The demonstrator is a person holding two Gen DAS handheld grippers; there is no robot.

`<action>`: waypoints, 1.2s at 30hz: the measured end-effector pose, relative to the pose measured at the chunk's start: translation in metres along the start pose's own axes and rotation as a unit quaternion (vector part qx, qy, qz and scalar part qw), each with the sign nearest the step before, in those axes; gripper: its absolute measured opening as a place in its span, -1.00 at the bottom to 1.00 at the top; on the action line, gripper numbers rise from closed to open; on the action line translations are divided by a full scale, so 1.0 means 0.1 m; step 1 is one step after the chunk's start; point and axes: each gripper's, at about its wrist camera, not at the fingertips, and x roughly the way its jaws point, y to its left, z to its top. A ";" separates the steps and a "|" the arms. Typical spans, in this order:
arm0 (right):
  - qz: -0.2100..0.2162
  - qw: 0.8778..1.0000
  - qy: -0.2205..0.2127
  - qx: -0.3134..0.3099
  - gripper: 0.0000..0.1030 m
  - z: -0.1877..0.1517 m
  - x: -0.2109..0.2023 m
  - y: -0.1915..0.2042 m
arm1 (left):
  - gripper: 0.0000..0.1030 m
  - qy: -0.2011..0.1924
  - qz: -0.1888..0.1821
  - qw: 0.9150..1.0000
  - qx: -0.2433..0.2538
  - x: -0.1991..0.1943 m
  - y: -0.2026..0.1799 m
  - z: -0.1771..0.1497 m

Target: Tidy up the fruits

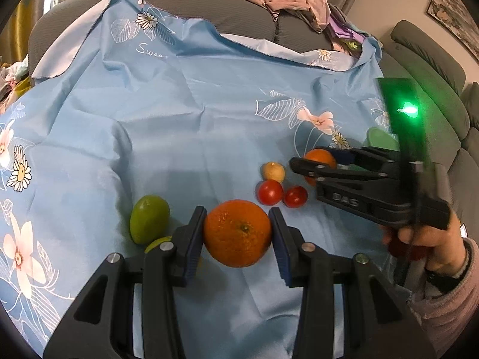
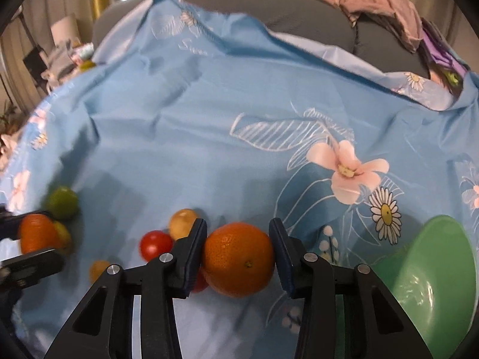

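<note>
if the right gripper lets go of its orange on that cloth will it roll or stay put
The orange is round, so it would probably roll a little. The cloth is soft and wrinkled, which likely stops it soon. The tomato beside it might get nudged. Its pebbled peel looks firm, so the right gripper should hold it without slipping.
</note>
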 end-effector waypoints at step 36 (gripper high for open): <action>0.021 0.986 -0.148 0.073 -0.13 -0.75 -1.51 -0.46 | -0.19 -0.023 -0.023 0.997 0.076 -0.44 -1.05 -0.02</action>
